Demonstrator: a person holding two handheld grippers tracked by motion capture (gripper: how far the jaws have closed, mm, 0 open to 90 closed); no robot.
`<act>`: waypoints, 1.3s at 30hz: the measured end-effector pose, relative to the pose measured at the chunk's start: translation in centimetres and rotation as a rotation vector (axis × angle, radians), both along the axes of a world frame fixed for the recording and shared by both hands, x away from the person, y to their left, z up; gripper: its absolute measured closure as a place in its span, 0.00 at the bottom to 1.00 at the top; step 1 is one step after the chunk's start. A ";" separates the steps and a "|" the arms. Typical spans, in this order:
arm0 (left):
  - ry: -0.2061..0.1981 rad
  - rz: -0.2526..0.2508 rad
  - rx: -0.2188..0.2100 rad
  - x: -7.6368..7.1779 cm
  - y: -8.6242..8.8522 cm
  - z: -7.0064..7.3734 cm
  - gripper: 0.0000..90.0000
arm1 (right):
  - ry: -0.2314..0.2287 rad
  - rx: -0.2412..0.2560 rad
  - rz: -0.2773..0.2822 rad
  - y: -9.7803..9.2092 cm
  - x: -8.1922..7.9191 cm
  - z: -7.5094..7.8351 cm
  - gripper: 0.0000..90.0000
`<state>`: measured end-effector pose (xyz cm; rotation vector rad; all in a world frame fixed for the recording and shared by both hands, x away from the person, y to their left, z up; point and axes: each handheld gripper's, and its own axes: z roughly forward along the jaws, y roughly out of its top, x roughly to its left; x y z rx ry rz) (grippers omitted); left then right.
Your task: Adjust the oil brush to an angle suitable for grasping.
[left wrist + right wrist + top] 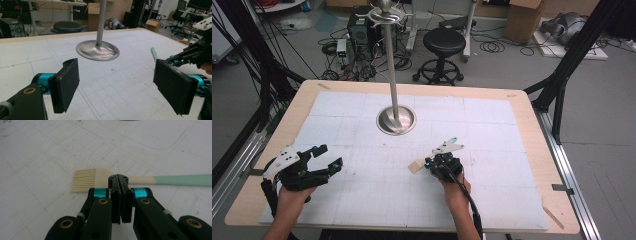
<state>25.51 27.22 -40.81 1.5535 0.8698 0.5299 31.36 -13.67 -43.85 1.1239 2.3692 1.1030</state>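
Two jaws of the right hand-held gripper [121, 195] press together over the unlabelled brush [100, 179] mid-table, while the left hand-held gripper [122, 85] stands spread.

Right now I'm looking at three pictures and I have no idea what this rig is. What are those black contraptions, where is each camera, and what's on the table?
A person stands at a table holding a hand-held clamp with two black jaws in each hand. The high view looks down from above. The other two pictures come from cameras riding on the clamps.

The left gripper has its jaws wide apart and holds nothing. The right gripper has its jaws shut, with the tips at the neck of a flat brush that has pale bristles and a green handle end. I can't tell whether they actually pinch it.

A metal stand rises from the white gridded mat.
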 end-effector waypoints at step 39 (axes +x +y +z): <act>0.008 -0.003 0.004 -0.1 0.2 -0.2 0.24 | -0.008 -0.088 -0.311 -9.0 9.9 -0.5 0.99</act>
